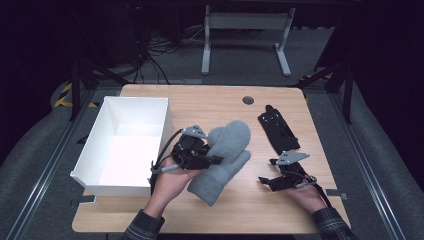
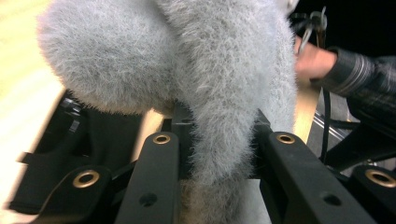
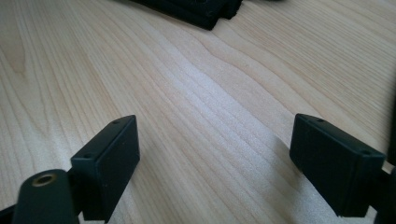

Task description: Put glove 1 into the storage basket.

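— Grey fleece fills my near sight: the left tongs (image 2: 219, 154) are pinching the fuzzy grey mitten (image 1: 225, 160) by its middle, lifted off the worktop (image 1: 235, 210) beside the white box (image 1: 125, 145)

— And your right?

— Right tongs (image 3: 215, 158) spread, nothing between them, low over bare wood near the black glove (image 1: 278, 131). Carrying step, I judge; next I swing left over the box rim, then release

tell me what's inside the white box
The white box shows a bare white floor and walls, with nothing seen in it. Its near wall hides the strip of floor just behind it.
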`<action>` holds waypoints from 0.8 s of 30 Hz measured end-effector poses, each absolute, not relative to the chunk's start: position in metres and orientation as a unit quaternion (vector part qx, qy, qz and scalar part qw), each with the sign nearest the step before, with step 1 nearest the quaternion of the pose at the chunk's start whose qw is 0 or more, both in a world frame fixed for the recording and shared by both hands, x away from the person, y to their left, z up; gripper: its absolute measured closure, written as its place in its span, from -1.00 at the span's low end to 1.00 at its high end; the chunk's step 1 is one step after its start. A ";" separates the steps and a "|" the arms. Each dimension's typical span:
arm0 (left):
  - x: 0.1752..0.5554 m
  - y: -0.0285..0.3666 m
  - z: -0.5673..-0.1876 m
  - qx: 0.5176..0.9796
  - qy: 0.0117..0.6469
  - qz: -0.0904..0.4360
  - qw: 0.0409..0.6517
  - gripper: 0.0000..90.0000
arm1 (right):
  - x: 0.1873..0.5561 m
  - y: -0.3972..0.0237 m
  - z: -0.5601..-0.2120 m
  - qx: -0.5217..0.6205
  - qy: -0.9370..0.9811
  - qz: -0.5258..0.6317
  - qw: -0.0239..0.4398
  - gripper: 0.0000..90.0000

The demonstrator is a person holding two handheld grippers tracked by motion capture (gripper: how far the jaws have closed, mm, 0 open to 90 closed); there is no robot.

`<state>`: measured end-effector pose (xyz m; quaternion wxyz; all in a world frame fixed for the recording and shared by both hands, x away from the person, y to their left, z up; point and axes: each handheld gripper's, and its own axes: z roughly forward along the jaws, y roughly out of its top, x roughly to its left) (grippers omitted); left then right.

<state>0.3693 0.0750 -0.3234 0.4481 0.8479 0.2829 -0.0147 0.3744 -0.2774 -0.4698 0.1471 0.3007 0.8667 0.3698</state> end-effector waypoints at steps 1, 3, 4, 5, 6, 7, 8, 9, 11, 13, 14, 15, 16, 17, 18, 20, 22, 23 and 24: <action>0.371 0.080 -0.314 0.846 0.285 -0.008 0.451 0.65 | 0.374 -0.277 -0.470 0.301 0.867 0.370 0.147 -0.64; 0.373 0.086 -0.302 0.842 0.288 0.000 0.456 0.66 | 0.375 -0.277 -0.470 0.301 0.866 0.370 0.148 -0.64; 0.374 0.090 -0.296 0.840 0.290 0.005 0.458 0.66 | 0.375 -0.277 -0.470 0.302 0.866 0.370 0.148 -0.64; 0.376 0.093 -0.290 0.839 0.291 0.010 0.459 0.65 | 0.375 -0.277 -0.470 0.302 0.866 0.369 0.148 -0.64; 0.377 0.097 -0.284 0.838 0.293 0.013 0.461 0.66 | 0.375 -0.277 -0.470 0.302 0.866 0.369 0.148 -0.64; 0.377 0.097 -0.284 0.838 0.293 0.013 0.461 0.66 | 0.375 -0.277 -0.470 0.302 0.866 0.369 0.148 -0.64; 0.379 0.101 -0.277 0.836 0.294 0.018 0.463 0.66 | 0.375 -0.277 -0.470 0.302 0.866 0.369 0.148 -0.64; 0.380 0.105 -0.272 0.834 0.297 0.022 0.464 0.66 | 0.375 -0.277 -0.470 0.302 0.866 0.369 0.148 -0.65; 0.384 0.114 -0.261 0.832 0.298 0.031 0.467 0.66 | 0.375 -0.277 -0.470 0.302 0.866 0.369 0.148 -0.65; 0.386 0.120 -0.253 0.828 0.302 0.033 0.471 0.66 | 0.375 -0.277 -0.470 0.303 0.866 0.369 0.148 -0.65; 0.388 0.125 -0.248 0.826 0.305 0.036 0.472 0.66 | 0.375 -0.277 -0.470 0.303 0.866 0.369 0.148 -0.65; 0.389 0.129 -0.244 0.825 0.308 0.037 0.473 0.66 | 0.375 -0.277 -0.470 0.303 0.866 0.369 0.148 -0.65; 0.390 0.134 -0.240 0.824 0.309 0.039 0.474 0.66 | 0.375 -0.277 -0.470 0.303 0.866 0.369 0.148 -0.65; 0.391 0.138 -0.237 0.823 0.312 0.043 0.473 0.66 | 0.375 -0.277 -0.470 0.303 0.866 0.369 0.149 -0.65; 0.392 0.142 -0.235 0.822 0.316 0.042 0.473 0.66 | 0.375 -0.277 -0.470 0.304 0.866 0.369 0.149 -0.65; 0.392 0.150 -0.229 0.820 0.321 0.047 0.471 0.66 | 0.375 -0.277 -0.470 0.304 0.866 0.369 0.149 -0.65; 0.392 0.158 -0.226 0.818 0.328 0.052 0.470 0.65 | 0.375 -0.277 -0.470 0.304 0.865 0.370 0.148 -0.65; 0.392 0.162 -0.224 0.817 0.329 0.055 0.470 0.65 | 0.375 -0.277 -0.470 0.304 0.866 0.370 0.148 -0.65; 0.392 0.168 -0.222 0.815 0.335 0.059 0.468 0.66 | 0.375 -0.277 -0.470 0.304 0.865 0.370 0.148 -0.65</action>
